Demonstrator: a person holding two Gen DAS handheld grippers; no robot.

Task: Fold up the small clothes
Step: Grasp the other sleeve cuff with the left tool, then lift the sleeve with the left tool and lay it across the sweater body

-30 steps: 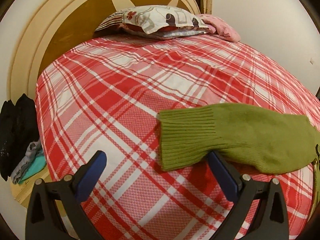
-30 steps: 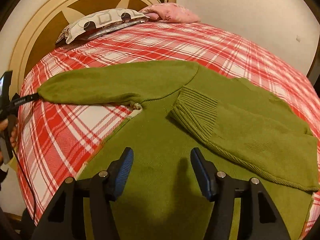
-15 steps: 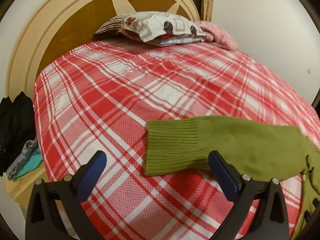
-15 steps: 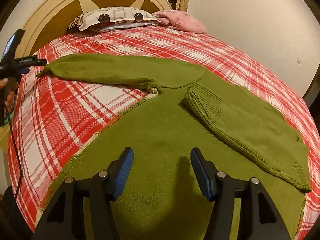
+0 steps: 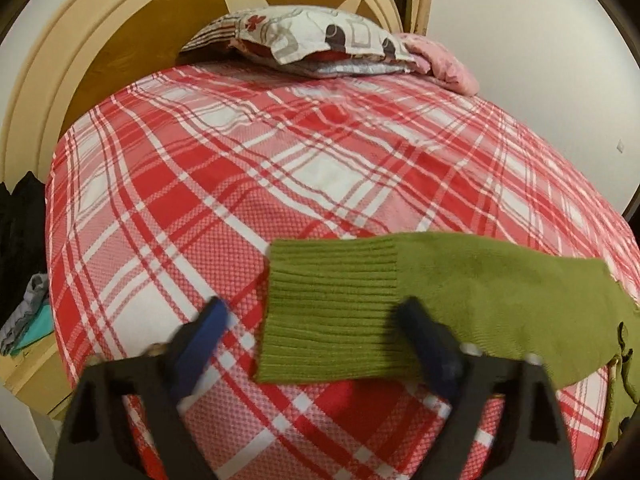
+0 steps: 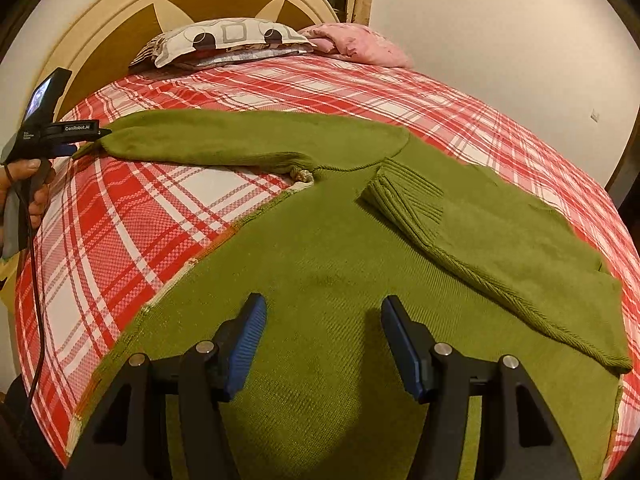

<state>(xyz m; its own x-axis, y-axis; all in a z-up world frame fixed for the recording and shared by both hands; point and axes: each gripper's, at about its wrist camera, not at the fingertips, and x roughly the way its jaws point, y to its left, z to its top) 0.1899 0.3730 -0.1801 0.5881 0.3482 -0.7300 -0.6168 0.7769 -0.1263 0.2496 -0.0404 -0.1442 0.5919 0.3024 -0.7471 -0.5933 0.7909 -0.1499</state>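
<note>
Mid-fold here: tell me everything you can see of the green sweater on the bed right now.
The green sweater is an olive knit lying flat on the red plaid bedspread. One sleeve is folded across the body, its ribbed cuff near the neckline. The other sleeve stretches out sideways, its ribbed cuff between the open left gripper's fingers, apparently not yet pinched. The right gripper hovers open over the body.

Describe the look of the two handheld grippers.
Both grippers, left and right, have black angular frames with cut-outs, silver bolts, and blue ribbed pads. The right view shows the left one's black handle lettered GenRobot.AI, a small screen, and a dark trailing cable.
</note>
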